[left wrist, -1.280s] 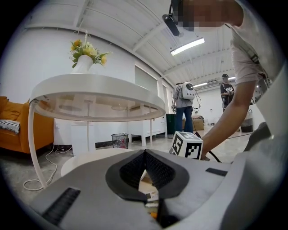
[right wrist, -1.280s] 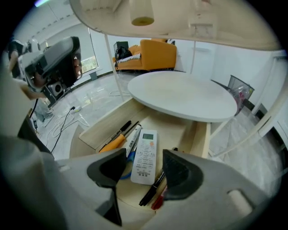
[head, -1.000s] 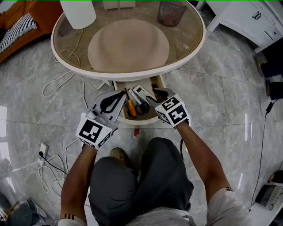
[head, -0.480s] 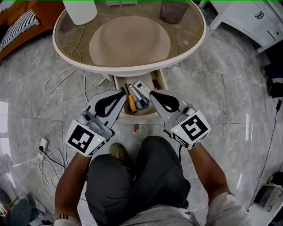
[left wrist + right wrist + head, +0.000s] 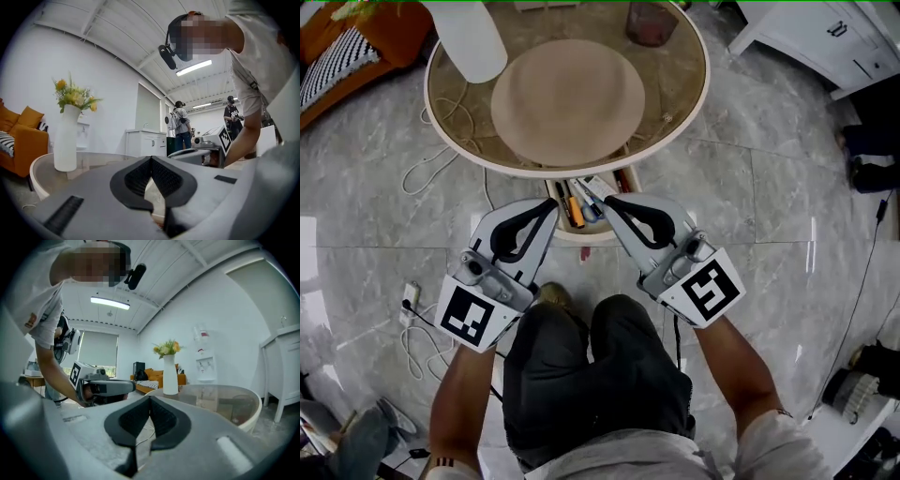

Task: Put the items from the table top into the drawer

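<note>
The left gripper has both jaws pressed together at the tips, with nothing between them; the left gripper view shows the ribbed pads meeting on one line. The right gripper is likewise fully closed and empty, its pads meeting in the right gripper view. Both grippers are held side by side in front of the person's knees, with their tips pointing toward the table. Just beyond the tips, the drawer under the table edge stands open. Pens and other small items lie inside it, side by side; the smaller items cannot be identified. On the round glass table top there is a tan round mat, a white vase at the far left and a dark cup at the far rim. A white cable trails across the grey floor to the left of the table.
</note>
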